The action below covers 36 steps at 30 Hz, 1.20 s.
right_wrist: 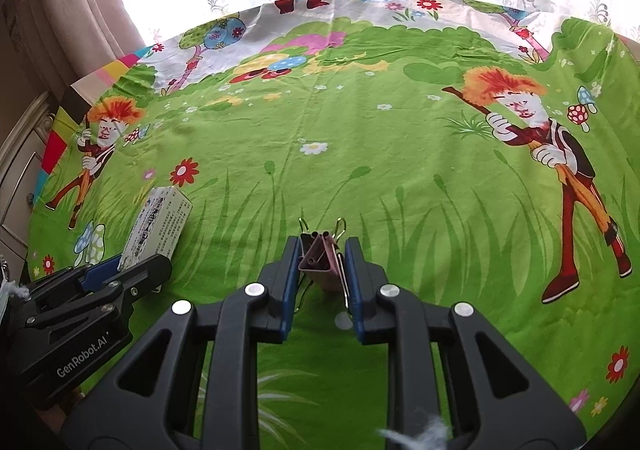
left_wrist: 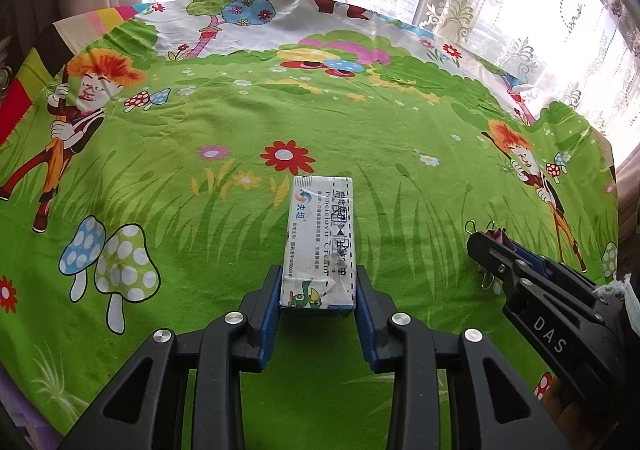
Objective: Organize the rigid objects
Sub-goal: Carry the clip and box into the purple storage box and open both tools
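Observation:
A white medicine box point(left_wrist: 320, 242) with printed text lies lengthwise on the green cartoon tablecloth point(left_wrist: 200, 122). My left gripper point(left_wrist: 319, 274) is shut on its near end, a blue pad pressed against each long side. In the right wrist view the same box point(right_wrist: 160, 226) juts out of the left gripper point(right_wrist: 140, 264) at the lower left. My right gripper point(right_wrist: 324, 250) is shut on a mauve binder clip point(right_wrist: 318, 258) with gold wire handles, close to the cloth. From the left wrist view the right gripper point(left_wrist: 486, 246) and the binder clip point(left_wrist: 498, 234) appear at the right.
The cloth covers the whole table; its far edge point(left_wrist: 280, 0) meets lace curtains point(left_wrist: 520, 10) and a bright window. A pale cabinet point(right_wrist: 24, 170) stands past the table's left side. Only printed flowers and figures show on the cloth beyond the two grippers.

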Tool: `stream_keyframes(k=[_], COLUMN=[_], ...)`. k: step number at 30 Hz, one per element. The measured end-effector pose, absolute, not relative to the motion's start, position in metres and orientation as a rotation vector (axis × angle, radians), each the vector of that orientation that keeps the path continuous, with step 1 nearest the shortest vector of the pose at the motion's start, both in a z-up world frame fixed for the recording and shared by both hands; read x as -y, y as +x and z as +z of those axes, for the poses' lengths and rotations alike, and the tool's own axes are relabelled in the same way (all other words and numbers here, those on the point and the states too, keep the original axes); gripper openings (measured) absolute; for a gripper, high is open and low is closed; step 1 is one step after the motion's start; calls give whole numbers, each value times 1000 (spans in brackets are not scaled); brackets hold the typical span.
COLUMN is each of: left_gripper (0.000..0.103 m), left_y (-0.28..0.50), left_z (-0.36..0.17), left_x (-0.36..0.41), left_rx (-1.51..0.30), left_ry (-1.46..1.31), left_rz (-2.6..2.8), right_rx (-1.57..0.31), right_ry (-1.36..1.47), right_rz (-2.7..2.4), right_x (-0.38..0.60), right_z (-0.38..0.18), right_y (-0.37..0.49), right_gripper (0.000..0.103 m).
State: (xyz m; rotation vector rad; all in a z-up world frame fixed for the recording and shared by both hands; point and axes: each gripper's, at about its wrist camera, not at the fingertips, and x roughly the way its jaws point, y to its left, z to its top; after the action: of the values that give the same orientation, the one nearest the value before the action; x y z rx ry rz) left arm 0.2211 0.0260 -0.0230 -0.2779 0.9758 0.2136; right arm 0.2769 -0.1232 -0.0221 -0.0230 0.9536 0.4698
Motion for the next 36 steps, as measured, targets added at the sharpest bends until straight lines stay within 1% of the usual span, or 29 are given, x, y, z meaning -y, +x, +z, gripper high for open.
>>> stream_keyframes(k=[2,9,16,24,36], left_gripper=[35,35,35,35,35], left_y=[217,197,173,147,96], left_z=[-22,-16,-12,-3,17], left_x=[-27,-36,-45,-58,-83], left_rx=[-974,-958,-948,-920,-865], left_ry=[-283,-311,-349,-392,-418], left_rz=[215,237,256,277,343], right_rx=[-950,-936,-949,-932,-901], right_ry=[-33,-45,-4,-18,-78], right_rz=[475,498,547,586,711], right_x=[121,115,115,104,62], right_z=[-20,-13,-9,5,33], right_y=[273,263,256,238,187], right_gripper=[23,21,21,21,21])
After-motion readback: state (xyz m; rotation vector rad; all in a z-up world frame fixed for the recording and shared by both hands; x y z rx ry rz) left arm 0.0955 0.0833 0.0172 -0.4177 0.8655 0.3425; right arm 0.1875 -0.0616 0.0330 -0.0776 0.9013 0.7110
